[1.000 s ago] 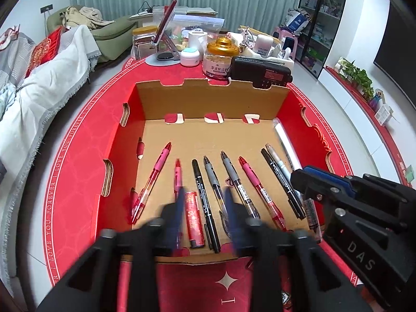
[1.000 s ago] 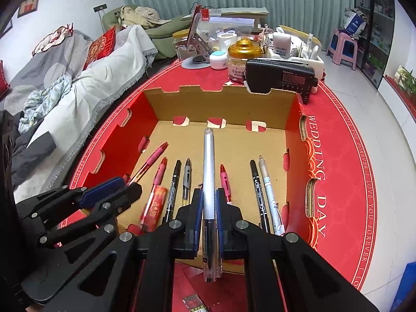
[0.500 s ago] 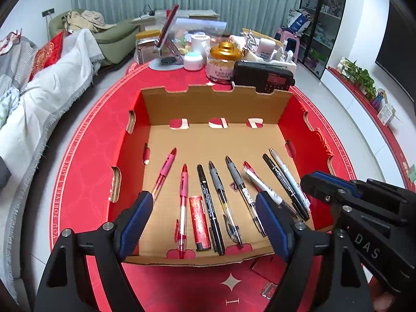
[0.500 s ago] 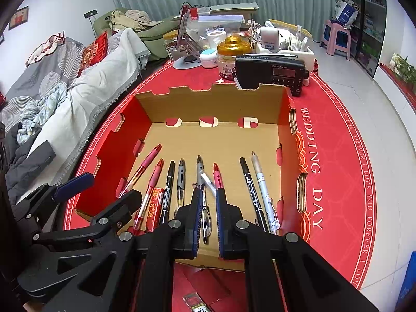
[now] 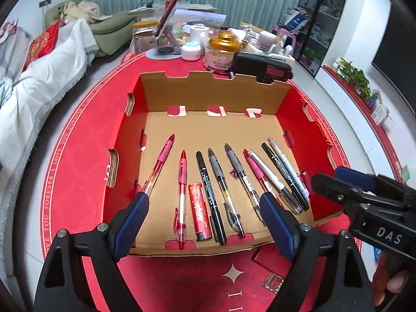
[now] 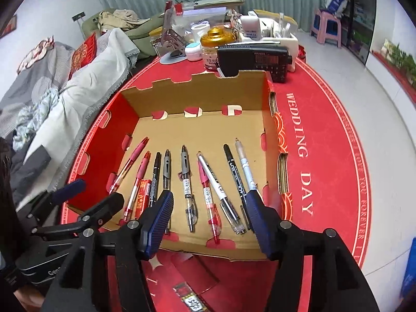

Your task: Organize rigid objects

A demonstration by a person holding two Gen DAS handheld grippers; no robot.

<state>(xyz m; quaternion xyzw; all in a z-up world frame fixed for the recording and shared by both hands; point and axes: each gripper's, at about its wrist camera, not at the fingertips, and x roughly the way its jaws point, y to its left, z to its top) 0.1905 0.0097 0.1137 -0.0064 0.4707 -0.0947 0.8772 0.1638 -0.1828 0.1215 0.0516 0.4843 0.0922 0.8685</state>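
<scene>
Room: a draped sofa (image 5: 39, 83) is sitting left, shelves right.
Table: a red cloth (image 5: 85, 140) is covering it.
Box (image 5: 208, 96): pens (image 5: 218, 179) are lying in a row inside.
Left gripper (image 5: 205, 223): jaws are opening, gripping nothing.
Right gripper (image 6: 208, 223): jaws are opening, empty above the pens.

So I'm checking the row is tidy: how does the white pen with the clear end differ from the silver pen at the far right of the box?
The white pen lies slanted, its tip crossing a pink-grip pen; the silver pen lies roughly in line with the row, beside the black marker. The white pen has a clear end section; the silver pen's near end is hidden behind the right gripper. Both lie flat in the cardboard box.
</scene>
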